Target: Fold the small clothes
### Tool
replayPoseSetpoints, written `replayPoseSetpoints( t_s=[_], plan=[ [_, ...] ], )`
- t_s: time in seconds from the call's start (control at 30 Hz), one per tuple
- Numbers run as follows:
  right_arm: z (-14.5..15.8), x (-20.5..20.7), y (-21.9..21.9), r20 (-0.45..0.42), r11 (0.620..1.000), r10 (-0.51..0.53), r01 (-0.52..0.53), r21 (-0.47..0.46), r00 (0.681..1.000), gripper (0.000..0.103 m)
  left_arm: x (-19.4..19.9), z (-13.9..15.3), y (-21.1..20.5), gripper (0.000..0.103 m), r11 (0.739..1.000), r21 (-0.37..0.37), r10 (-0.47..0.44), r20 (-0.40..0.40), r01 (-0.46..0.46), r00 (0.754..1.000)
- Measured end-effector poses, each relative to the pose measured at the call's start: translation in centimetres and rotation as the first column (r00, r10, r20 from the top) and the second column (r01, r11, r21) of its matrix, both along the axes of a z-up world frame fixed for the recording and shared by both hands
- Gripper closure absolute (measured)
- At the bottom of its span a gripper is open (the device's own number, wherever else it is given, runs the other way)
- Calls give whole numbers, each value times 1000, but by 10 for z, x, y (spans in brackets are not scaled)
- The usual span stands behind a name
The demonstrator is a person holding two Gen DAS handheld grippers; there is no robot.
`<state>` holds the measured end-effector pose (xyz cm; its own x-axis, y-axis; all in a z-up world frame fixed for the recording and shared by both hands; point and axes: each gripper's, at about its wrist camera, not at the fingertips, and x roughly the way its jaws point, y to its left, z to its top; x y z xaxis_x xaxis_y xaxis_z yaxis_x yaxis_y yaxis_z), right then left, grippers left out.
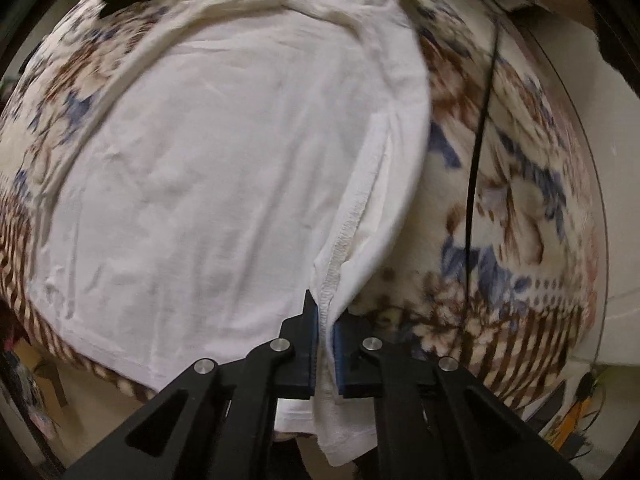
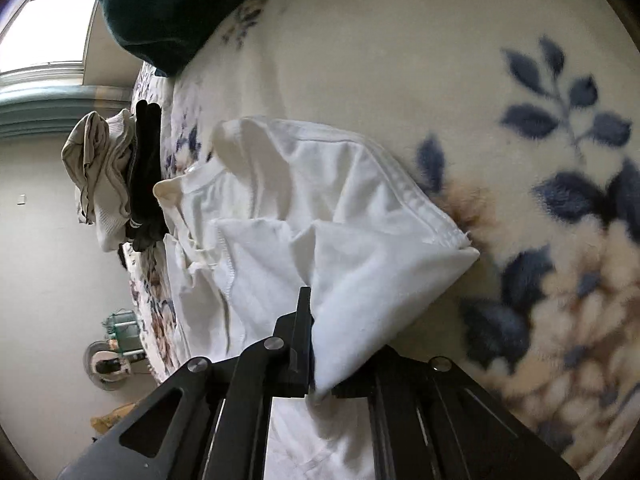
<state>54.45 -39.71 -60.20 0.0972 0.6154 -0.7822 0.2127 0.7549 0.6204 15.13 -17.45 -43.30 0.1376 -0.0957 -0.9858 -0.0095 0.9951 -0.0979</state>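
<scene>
White shirt point(image 1: 224, 168) lies spread on the flowered blanket point(image 1: 520, 184), a stitched seam running down to its near edge. Left claw point(image 1: 326, 344) is clamped on that seam edge, cloth pinched between its blue pads point(image 1: 314, 344). Right claw point(image 2: 316, 360) is closed on a lifted corner fold of the shirt; a pile of clothes point(image 2: 108, 176) sits beyond it.
</scene>
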Motion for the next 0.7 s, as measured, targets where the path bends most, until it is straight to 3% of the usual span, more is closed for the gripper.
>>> replayPoseSetpoints(
  t_s=[0.23,0.4,0.57,0.7],
  plan=[
    [63,16,48,-93,970,33,-55,-237,995,97,-10,27,84,99,978,-62,200,26,-198,979],
    [98,43,135,-109,933,95,-126,-336,990,97,-4,13,147,99,940,-80,334,16,-332,942],
    [92,69,230,-133,896,141,-184,-404,981,97,4,-14,213,99,911,-65,409,11,-407,913],
    [64,84,293,-163,861,122,-186,-473,979,97,12,-51,259,98,887,-77,451,-62,-455,890]
  ],
)
